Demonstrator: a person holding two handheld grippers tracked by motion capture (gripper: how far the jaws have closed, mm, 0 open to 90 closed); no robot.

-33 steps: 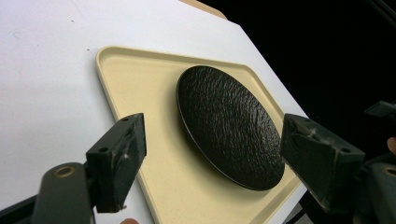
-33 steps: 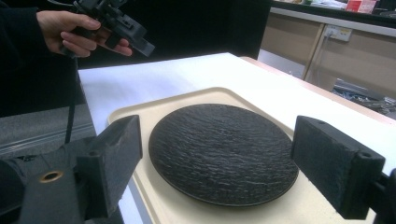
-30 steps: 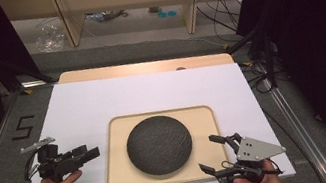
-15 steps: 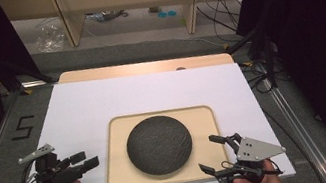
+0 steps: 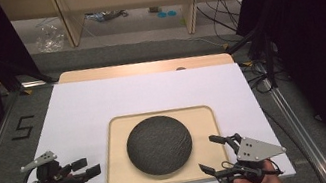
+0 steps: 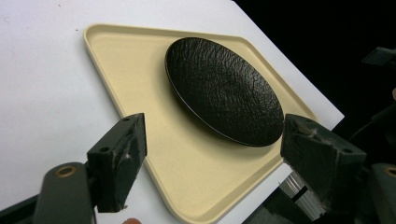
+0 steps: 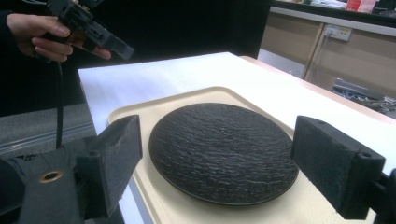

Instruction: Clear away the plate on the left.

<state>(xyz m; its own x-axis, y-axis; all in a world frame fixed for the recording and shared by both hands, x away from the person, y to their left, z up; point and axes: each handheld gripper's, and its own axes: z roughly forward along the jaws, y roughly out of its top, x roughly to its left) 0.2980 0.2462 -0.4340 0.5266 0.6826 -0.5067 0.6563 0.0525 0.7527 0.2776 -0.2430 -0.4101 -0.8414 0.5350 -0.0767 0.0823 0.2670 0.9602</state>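
A round black textured plate lies in the middle of a beige tray near the front of the white table. Just left of the tray's front corner, my left gripper is open and points right at it. At the tray's front right corner, my right gripper is open with nothing between its jaws. In the left gripper view the plate and tray lie beyond the wide-spread jaws of the left gripper. The right gripper frames the plate on its tray.
A white sheet covers the table, with a wooden strip along the far edge. On the floor at the left is a "5" mark. Cables lie by the right rail. Shelving stands behind the table.
My left gripper has drawn back toward the near edge of the table, a little away from the tray. The right gripper, plate and tray have not moved.
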